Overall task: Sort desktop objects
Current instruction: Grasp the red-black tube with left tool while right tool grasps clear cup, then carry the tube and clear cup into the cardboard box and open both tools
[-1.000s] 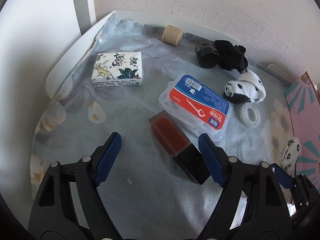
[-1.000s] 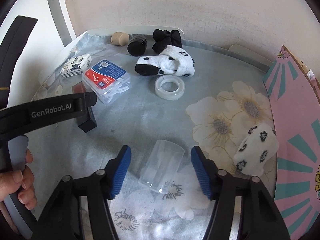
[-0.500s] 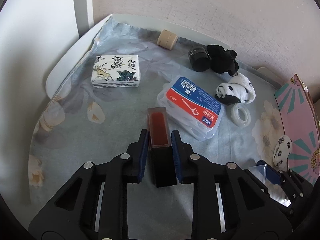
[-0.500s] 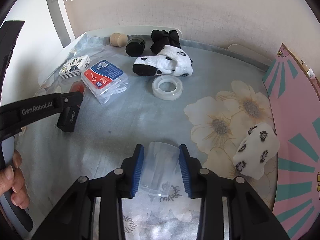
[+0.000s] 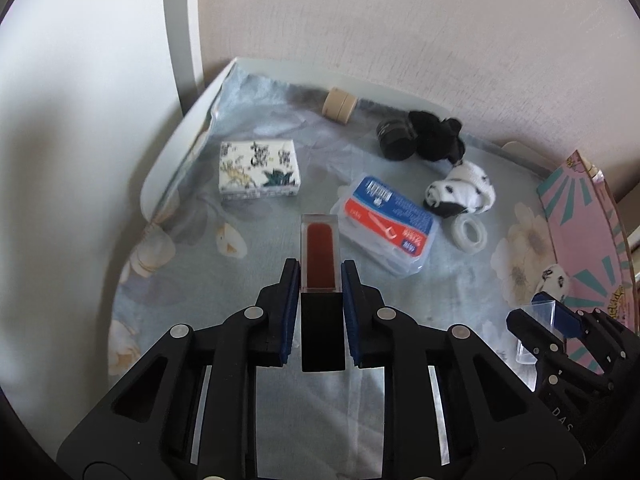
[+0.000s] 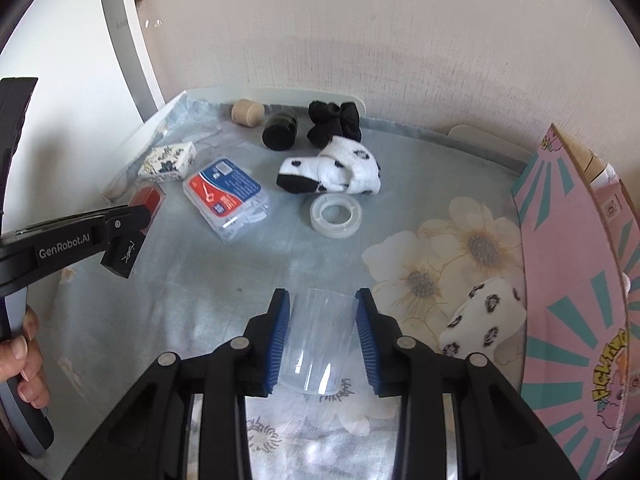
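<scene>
Both pickups look done: the left tool (image 5: 320, 280) is clamped on a red-and-black lipstick case (image 5: 320, 264), the right tool (image 6: 322, 336) on a clear plastic cup (image 6: 318, 344), each just above the tabletop (image 6: 200, 300). Next, I judge, comes carrying them to a sorting spot (perhaps the pink box (image 6: 576, 280)) without squeezing the thin cup. Each item's long axis runs along the fingers, lipstick's red end pointing away, cup's rim toward the camera.

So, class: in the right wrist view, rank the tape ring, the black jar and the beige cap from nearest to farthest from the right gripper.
1. Tape ring: just beyond the right gripper, mid-table.
2. Black jar: far side, left of the black cloth.
3. Beige cap: farthest, back left by the wall.
</scene>
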`<state>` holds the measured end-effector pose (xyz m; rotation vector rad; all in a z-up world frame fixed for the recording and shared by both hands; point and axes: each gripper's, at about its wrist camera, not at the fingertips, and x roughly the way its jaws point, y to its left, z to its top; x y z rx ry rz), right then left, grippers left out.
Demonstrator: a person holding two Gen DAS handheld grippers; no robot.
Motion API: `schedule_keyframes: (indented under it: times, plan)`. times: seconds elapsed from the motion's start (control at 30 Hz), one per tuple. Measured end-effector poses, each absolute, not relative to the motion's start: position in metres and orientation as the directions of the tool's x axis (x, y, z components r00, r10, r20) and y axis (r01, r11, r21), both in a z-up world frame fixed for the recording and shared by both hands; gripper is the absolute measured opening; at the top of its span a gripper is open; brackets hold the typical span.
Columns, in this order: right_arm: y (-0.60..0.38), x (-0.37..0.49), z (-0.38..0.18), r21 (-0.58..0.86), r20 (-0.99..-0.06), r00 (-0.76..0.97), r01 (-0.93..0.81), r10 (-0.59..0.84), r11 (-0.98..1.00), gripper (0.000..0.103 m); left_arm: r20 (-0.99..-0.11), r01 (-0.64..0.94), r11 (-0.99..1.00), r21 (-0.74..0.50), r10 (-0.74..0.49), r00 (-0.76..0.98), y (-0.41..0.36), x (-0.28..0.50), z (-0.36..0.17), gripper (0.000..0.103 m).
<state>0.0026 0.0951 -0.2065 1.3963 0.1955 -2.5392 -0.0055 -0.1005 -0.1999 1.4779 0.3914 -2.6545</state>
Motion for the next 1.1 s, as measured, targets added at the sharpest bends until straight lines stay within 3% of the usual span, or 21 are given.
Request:
schedule_keyframes:
  times: [0.47, 1.1]
  plan:
    - [0.117, -0.001, -0.135, 0.069, -0.838, -0.495, 0.322, -0.230, -0.944, 0.031, -0.803, 0.053, -0.967, -0.249, 0.175, -0.569, -0.050, -0.034, -0.118, 0.019]
    - [0.281, -0.005, -0.075, 0.065, -0.817, -0.574, 0.009, -0.059, -0.998, 0.031, -0.755, -0.324, -0.917, -0.232, 0.380, -0.534, 0.128, -0.094, -0.054, 0.019]
